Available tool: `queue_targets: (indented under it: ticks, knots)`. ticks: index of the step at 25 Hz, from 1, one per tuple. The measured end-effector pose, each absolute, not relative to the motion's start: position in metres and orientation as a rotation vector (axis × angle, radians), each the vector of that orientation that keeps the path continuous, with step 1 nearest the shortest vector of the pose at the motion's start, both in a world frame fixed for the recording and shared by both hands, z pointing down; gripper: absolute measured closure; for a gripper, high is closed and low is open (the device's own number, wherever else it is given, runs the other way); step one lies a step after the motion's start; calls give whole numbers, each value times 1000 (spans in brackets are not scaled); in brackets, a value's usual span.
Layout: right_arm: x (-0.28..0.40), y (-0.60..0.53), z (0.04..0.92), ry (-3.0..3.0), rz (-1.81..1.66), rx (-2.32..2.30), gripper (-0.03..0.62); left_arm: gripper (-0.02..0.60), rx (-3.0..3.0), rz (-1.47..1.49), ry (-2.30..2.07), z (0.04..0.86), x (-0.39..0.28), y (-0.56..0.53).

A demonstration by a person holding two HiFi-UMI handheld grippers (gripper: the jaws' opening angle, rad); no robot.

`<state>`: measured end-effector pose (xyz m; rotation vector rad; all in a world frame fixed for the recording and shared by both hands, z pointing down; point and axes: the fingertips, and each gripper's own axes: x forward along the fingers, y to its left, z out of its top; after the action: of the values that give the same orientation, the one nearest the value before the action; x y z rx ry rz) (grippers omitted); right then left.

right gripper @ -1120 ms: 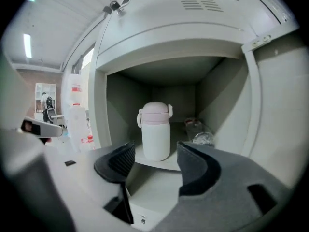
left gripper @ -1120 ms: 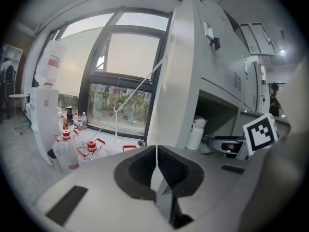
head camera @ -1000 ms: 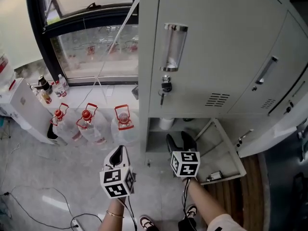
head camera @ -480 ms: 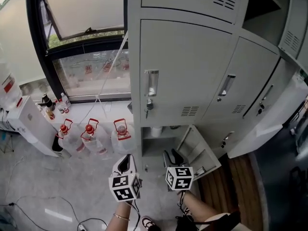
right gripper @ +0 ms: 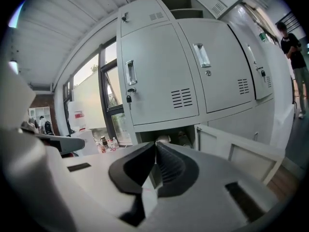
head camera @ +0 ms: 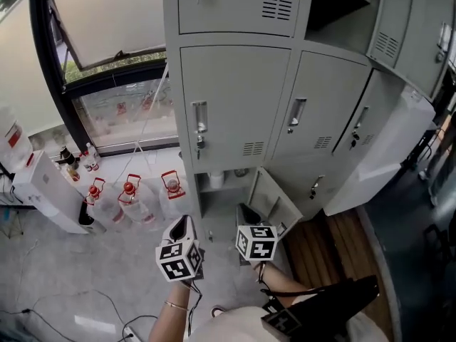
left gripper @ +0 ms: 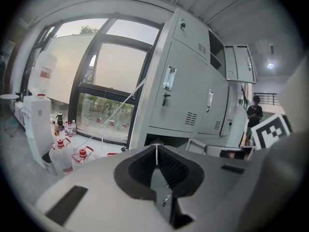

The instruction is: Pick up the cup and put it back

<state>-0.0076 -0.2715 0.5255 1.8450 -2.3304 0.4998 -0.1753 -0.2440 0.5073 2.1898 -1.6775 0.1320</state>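
A: Where is the cup, and is anything held?

B: The cup is seen standing in the open bottom compartment of the locker bank, toward the compartment's left side. Nothing is held. The left gripper is clenched with nothing between its jaws. The jaws of the right gripper have just been closing and are pressed together, also on nothing. Both are seen well apart from the cup, out in front of the lockers.

A: How is the cup expected to handle?

B: It is judged to be a small white disposable-type cup: light, thin-walled, and easily crushed or tipped. A gentle hold across the side wall at about mid-height is advised. The material cannot be told for certain.

A: Which edges and what room are to be minded?

B: The opening is low and narrow, framed by the shelf edge above and the posts at each side. The compartment door is swung out on the right, so that side is hemmed in. Water jugs are stood on the floor to the left. A darker item lies just right of the cup and is too small to identify. A straight, low approach from the near side is judged the roomiest.
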Motion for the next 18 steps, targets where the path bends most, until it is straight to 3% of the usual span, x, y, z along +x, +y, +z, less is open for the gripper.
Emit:
queue_targets:
  ticks: [18]
  knots:
    - [50, -237, 505, -2237, 479, 1788, 603, 568, 2233, 133, -1678, 469, -114, -228]
